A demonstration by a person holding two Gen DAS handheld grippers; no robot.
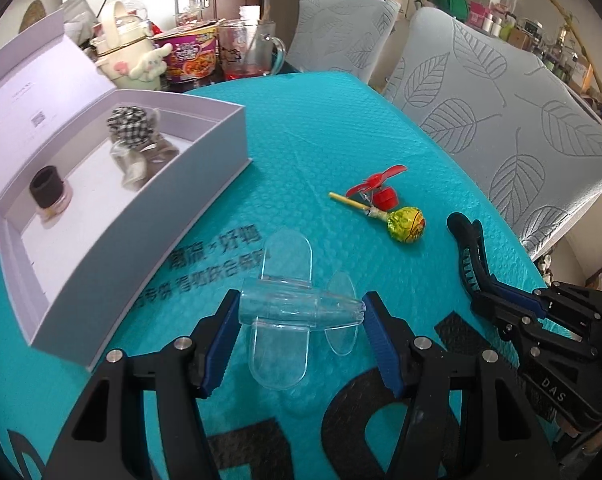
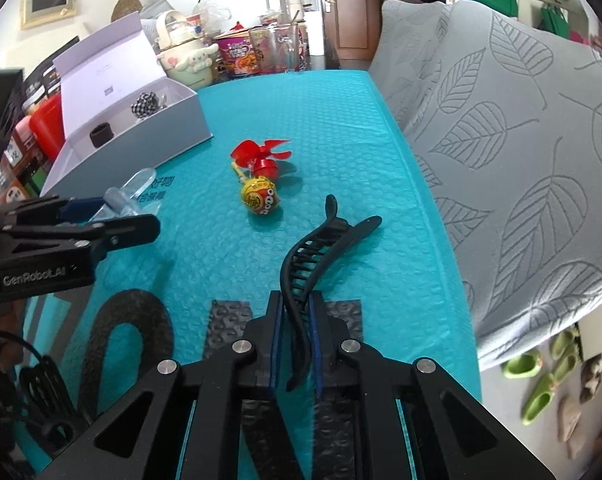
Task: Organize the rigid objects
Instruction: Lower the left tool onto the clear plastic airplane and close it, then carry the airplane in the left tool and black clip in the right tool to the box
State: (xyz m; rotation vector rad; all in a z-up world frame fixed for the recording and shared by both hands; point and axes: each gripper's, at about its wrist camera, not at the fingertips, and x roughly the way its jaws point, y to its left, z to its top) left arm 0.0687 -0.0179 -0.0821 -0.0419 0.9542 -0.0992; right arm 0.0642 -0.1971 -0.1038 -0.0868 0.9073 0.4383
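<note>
My left gripper (image 1: 299, 310) is shut on a clear plastic toy plane (image 1: 289, 308), its pads pressing nose and tail, just above the teal mat (image 1: 321, 128). My right gripper (image 2: 295, 312) is shut on a black hair clip (image 2: 321, 240), whose toothed end sticks out forward over the mat. In the left wrist view the hair clip (image 1: 467, 256) and right gripper (image 1: 513, 304) show at the right. A lollipop (image 1: 407, 224) and a red propeller toy (image 1: 381, 190) lie on the mat between them. The white open box (image 1: 149, 216) stands to the left.
The box holds a black cap (image 1: 45, 190) and a checked bow item (image 1: 131, 128). Behind the mat stand a cream toy bucket (image 1: 129, 52), a noodle cup (image 1: 193, 56) and a glass mug (image 1: 247, 50). Leaf-patterned grey chair backs (image 1: 513, 128) border the right side.
</note>
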